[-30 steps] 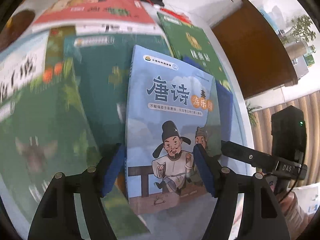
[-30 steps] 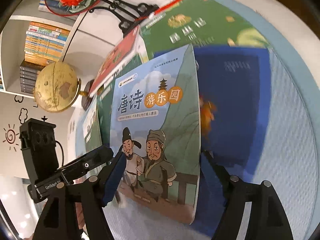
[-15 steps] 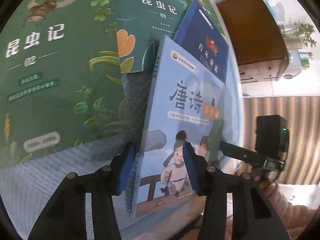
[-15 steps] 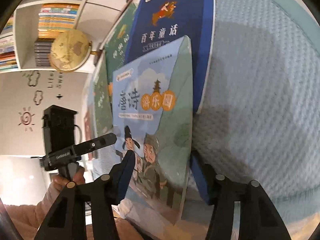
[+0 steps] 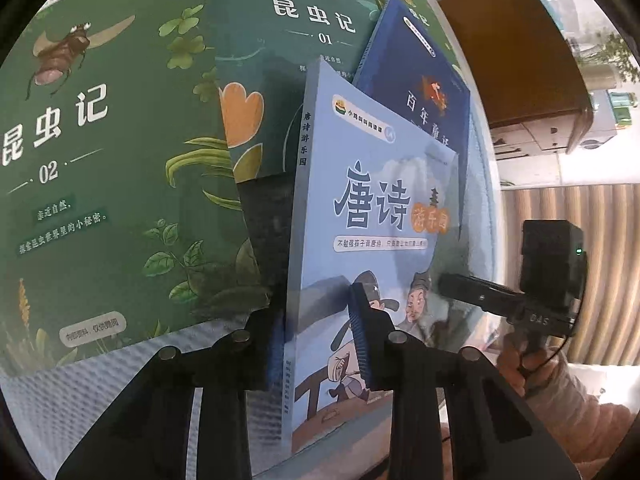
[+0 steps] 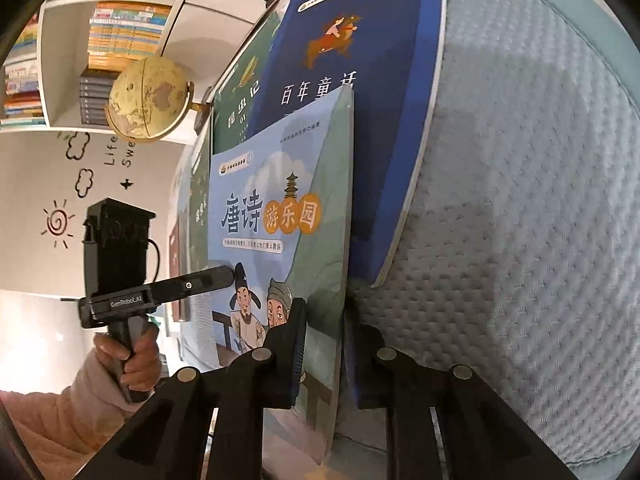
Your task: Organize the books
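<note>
While both grippers close in on it, the light blue book (image 5: 376, 208) stands tipped up off the pale blue textured cloth (image 6: 520, 200) covering the surface below. Largest in the left wrist view is the green book marked 02 (image 5: 100, 152), lying flat at left with an insect on its cover. Just beside it, farther back, the green book marked 01 (image 5: 288, 40) overlaps it at the edge. A dark blue book (image 6: 352, 80) lies behind the light blue one, partly covered by it, its far side resting on the cloth. Bookshelf (image 6: 100, 40) with stacked volumes sits in the back at left in the right wrist view, a tan globe (image 6: 150, 98) in front of it. A brown wooden cabinet (image 5: 516, 52) shows at top right of the left wrist view.

Left gripper (image 5: 320, 344): jaws narrow and closing, blue pads on either side of the light blue book's spine edge near its bottom, one pad on the cover, one behind. Right gripper (image 6: 324, 352): jaws narrow and closing on the opposite long edge of the same book near the bottom, one pad against the cover, the other behind it. Each view also catches the other handheld unit, with the person's hand (image 6: 128, 352) and a pale fuzzy sleeve (image 6: 60, 412) on the handle.
</note>
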